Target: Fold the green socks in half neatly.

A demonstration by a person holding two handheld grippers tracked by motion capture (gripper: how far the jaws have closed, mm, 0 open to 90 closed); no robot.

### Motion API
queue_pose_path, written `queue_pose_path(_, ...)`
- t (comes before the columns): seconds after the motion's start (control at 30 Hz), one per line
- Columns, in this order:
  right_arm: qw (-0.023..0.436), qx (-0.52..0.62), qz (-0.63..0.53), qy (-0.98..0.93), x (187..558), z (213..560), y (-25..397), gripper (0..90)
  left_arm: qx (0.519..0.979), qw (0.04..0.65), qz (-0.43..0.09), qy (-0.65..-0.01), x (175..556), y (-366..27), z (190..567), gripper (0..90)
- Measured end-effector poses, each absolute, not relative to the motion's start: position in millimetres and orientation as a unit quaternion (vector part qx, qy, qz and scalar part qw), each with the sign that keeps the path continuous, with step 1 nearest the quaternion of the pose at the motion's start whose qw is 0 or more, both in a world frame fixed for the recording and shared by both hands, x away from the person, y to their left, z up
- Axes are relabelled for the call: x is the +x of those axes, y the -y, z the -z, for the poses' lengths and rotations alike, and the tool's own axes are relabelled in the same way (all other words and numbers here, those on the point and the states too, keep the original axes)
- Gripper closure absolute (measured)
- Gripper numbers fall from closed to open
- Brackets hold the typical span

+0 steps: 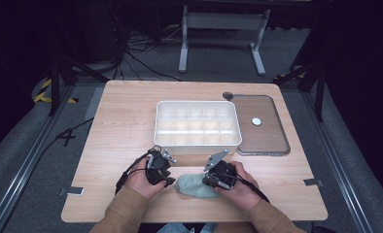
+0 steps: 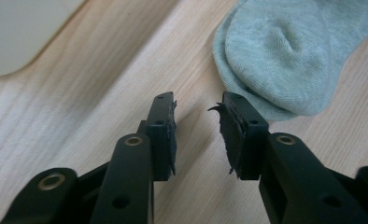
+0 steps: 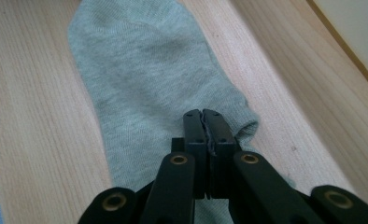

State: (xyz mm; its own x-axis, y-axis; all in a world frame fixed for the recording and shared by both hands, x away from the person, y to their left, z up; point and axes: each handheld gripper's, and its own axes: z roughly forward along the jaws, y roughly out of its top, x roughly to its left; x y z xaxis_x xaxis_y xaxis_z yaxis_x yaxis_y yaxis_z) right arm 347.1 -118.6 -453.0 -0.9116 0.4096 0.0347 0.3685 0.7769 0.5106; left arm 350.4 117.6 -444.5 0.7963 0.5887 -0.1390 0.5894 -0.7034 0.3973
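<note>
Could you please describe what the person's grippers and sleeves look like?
Both the left gripper and the right gripper are black, with brass-coloured rivets, flat padded fingers, a grey three-cornered plate on top and a trailing black cable. The sleeves are tan.

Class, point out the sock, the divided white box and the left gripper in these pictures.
sock [image 3: 145, 79]: right gripper view, middle of its fabric.
divided white box [image 1: 198, 141]: high view, near wall.
left gripper [image 2: 198, 126]: left gripper view, midway between its fingertips.
</note>
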Motion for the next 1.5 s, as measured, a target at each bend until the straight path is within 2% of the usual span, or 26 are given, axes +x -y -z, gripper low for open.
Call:
queue_pose_path(0.2,0.036,0.208,-0.27,-0.939,347,454,121,90.0,0.93,0.207,0.007,-0.302,352,-110,448,73.1)
queue_pose_path(0.5,0.059,0.208,-0.268,-0.939,341,454,120,89.9,0.936,0.218,0.003,-0.276,356,-100,449,74.4)
queue_pose_path(0.77,0.072,0.207,-0.281,-0.934,337,456,122,89.7,0.931,0.255,0.005,-0.261,355,-91,442,72.1)
queue_pose_path(1.13,0.071,0.21,-0.303,-0.927,332,457,128,85.2,0.936,0.274,0.002,-0.223,353,-73,433,70.0)
queue_pose_path(1.43,0.076,0.212,-0.307,-0.925,329,458,129,83.8,0.938,0.262,0.009,-0.226,349,-68,429,66.5)
queue_pose_path(1.5,0.081,0.212,-0.306,-0.925,328,457,130,82.9,0.942,0.239,0.015,-0.237,349,-70,428,66.6)
